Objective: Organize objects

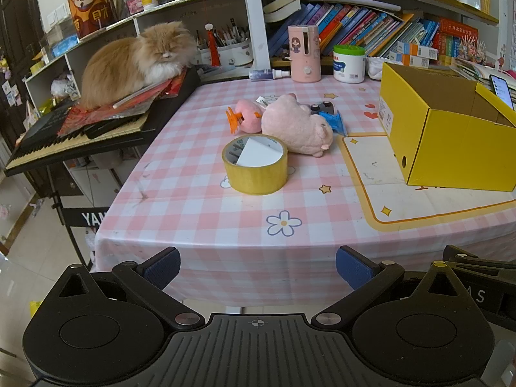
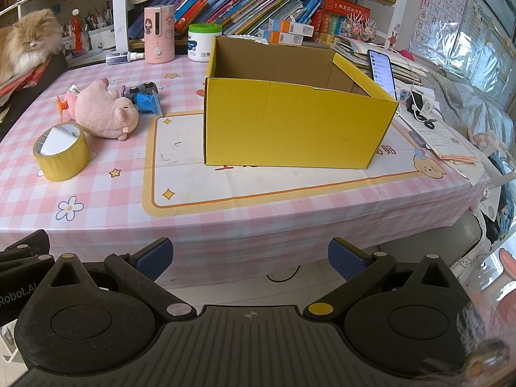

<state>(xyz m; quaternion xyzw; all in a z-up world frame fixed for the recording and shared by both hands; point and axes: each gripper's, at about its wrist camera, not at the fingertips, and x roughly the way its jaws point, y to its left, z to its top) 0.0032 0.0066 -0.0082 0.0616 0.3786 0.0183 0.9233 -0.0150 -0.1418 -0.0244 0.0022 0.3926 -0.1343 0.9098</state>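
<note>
An open yellow cardboard box (image 2: 290, 122) (image 1: 451, 129) stands on the pink checked table (image 1: 225, 225); its inside looks empty. A yellow tape roll (image 1: 254, 164) (image 2: 61, 151) lies left of it. Behind the roll lie a pink plush pig (image 1: 296, 125) (image 2: 106, 113), a smaller pink toy with orange feet (image 1: 245, 116), a grey toy car (image 2: 140, 90) and a blue item (image 2: 148, 103). My left gripper (image 1: 258, 267) is open and empty before the table's front edge, facing the roll. My right gripper (image 2: 250, 256) is open and empty before the front edge, facing the box.
An orange cat (image 1: 135, 61) sits on a keyboard piano (image 1: 80, 135) left of the table. A pink humidifier (image 1: 304, 53), a white jar (image 1: 350, 64) and a spray bottle (image 1: 271, 73) stand at the back. A phone (image 2: 382, 69), cables and papers (image 2: 451, 148) lie right of the box.
</note>
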